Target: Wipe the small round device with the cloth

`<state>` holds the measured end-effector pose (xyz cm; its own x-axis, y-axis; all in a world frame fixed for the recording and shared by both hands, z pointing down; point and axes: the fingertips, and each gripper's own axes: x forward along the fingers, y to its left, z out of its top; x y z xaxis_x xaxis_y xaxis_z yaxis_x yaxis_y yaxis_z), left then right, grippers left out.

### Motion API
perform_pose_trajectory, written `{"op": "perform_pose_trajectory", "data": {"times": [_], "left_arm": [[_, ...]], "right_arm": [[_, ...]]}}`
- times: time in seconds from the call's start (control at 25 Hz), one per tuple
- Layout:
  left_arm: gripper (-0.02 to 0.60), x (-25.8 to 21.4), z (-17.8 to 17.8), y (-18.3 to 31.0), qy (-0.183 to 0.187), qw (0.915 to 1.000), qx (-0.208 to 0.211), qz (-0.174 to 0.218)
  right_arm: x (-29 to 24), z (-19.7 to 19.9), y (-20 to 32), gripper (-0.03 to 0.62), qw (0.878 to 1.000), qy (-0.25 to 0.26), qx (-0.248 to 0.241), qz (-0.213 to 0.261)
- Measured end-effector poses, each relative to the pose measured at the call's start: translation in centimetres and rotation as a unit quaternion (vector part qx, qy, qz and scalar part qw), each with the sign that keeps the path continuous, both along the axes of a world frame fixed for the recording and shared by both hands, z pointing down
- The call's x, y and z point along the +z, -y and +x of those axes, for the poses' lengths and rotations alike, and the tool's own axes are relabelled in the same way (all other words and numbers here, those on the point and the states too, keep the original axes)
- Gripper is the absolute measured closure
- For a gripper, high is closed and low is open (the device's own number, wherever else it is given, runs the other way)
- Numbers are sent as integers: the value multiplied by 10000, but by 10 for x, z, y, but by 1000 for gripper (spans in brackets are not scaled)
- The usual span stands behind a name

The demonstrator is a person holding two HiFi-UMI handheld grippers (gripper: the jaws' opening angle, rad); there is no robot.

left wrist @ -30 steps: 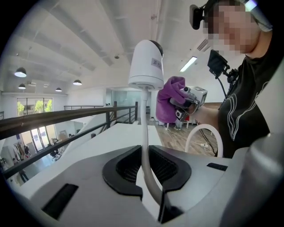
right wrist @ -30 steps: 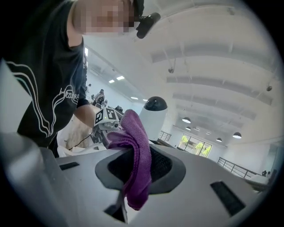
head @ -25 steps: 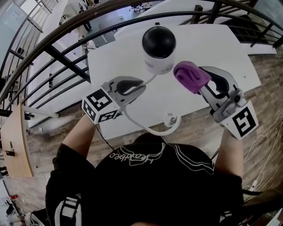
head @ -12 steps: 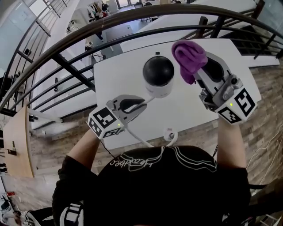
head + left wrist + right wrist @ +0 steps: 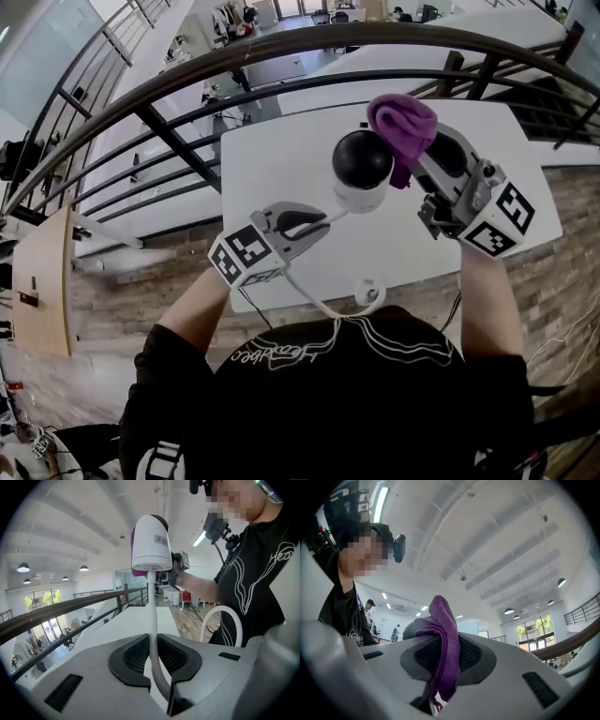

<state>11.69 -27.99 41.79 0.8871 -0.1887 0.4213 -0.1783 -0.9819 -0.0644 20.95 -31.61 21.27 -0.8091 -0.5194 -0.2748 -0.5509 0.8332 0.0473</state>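
The small round device (image 5: 359,161) has a black dome and a white body and hangs in the air over the white table (image 5: 281,159). My left gripper (image 5: 322,221) is shut on its white cable (image 5: 309,289), just below the body. In the left gripper view the cable (image 5: 152,620) runs up between the jaws to the device (image 5: 151,543). My right gripper (image 5: 424,155) is shut on a folded purple cloth (image 5: 401,122), which lies against the dome's upper right side. In the right gripper view the cloth (image 5: 443,639) fills the jaws, with the dark dome (image 5: 410,631) just behind it.
A dark metal railing (image 5: 187,84) curves along the table's far side, with an open floor far below. The cable's loose end (image 5: 367,296) loops down near my chest. Wooden flooring (image 5: 562,244) lies to the right of the table.
The right gripper has carried the cloth up from beside the device and onto the right of the dome. The left gripper has kept its hold on the cable.
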Motion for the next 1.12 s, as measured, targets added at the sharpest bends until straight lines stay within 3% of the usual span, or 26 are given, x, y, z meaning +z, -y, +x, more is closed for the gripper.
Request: {"op": "perform_pose_trajectory", "data": {"times": [0.52,1.12], "left_arm": [[523,0,0,5,203,9996,-180,61],[522,7,0,2,290,9994,-170,84]], "right_arm": [[9,-6,-11,528,9978,-34,-650,-100],[31,-7,-44,527,9968,-413,-658,197]]}}
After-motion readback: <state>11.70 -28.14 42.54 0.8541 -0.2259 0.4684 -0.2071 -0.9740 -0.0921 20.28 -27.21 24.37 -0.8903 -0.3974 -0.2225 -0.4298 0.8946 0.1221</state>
